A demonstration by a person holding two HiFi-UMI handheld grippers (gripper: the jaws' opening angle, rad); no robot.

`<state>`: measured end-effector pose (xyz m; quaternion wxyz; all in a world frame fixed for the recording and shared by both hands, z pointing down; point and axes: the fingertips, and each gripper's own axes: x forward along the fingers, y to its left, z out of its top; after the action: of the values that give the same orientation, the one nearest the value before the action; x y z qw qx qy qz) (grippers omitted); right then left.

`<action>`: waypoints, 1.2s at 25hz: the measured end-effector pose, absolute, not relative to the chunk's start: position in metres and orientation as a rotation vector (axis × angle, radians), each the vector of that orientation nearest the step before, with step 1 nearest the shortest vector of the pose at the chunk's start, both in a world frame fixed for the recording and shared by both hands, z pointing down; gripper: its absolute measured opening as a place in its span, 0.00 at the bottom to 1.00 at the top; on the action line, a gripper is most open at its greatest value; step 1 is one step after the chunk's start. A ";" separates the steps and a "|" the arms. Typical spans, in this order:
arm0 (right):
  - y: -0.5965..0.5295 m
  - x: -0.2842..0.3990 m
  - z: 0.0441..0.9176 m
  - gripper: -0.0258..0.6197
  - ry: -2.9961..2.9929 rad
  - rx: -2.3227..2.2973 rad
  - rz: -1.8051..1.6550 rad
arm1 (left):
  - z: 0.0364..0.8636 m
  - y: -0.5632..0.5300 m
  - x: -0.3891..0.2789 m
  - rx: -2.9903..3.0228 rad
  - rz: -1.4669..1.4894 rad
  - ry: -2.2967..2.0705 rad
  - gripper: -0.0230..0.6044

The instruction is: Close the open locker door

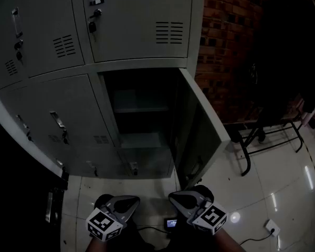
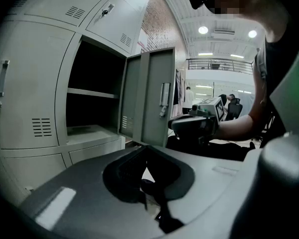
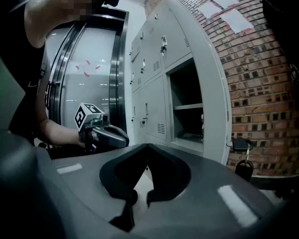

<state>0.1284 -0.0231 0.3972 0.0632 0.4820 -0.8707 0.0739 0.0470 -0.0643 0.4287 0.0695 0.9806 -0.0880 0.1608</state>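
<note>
Locker door (image 1: 202,135) stands open; below it the left gripper (image 1: 127,201) and right gripper (image 1: 181,198) wait, jaws pressed together, probably for pushing.

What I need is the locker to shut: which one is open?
The lower right locker, nearest the brick wall: its door swings outward, baring a shelf. The other lockers are shut.

Locker door (image 2: 152,114) open, tongs (image 2: 146,147) together
</note>
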 end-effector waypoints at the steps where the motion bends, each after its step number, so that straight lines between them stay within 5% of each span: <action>1: -0.022 0.129 0.397 0.04 -2.627 1.455 0.227 | 0.429 -0.064 0.048 2.950 0.480 -0.269 0.06; 19: 0.010 0.198 0.348 0.05 -2.664 1.644 0.147 | 0.422 -0.067 0.051 2.972 0.476 -0.255 0.06; 27: -0.012 0.227 0.302 0.36 -2.748 1.661 0.071 | 0.419 -0.063 0.054 2.968 0.449 -0.243 0.06; 30: -0.024 0.217 0.293 0.38 -2.791 1.568 0.038 | 0.418 -0.062 0.055 2.968 0.447 -0.243 0.06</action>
<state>0.2170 -0.0239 0.2933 -0.0300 0.4894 -0.8715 0.0120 0.0549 -0.0625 0.4185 0.0649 0.9836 -0.0807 0.1480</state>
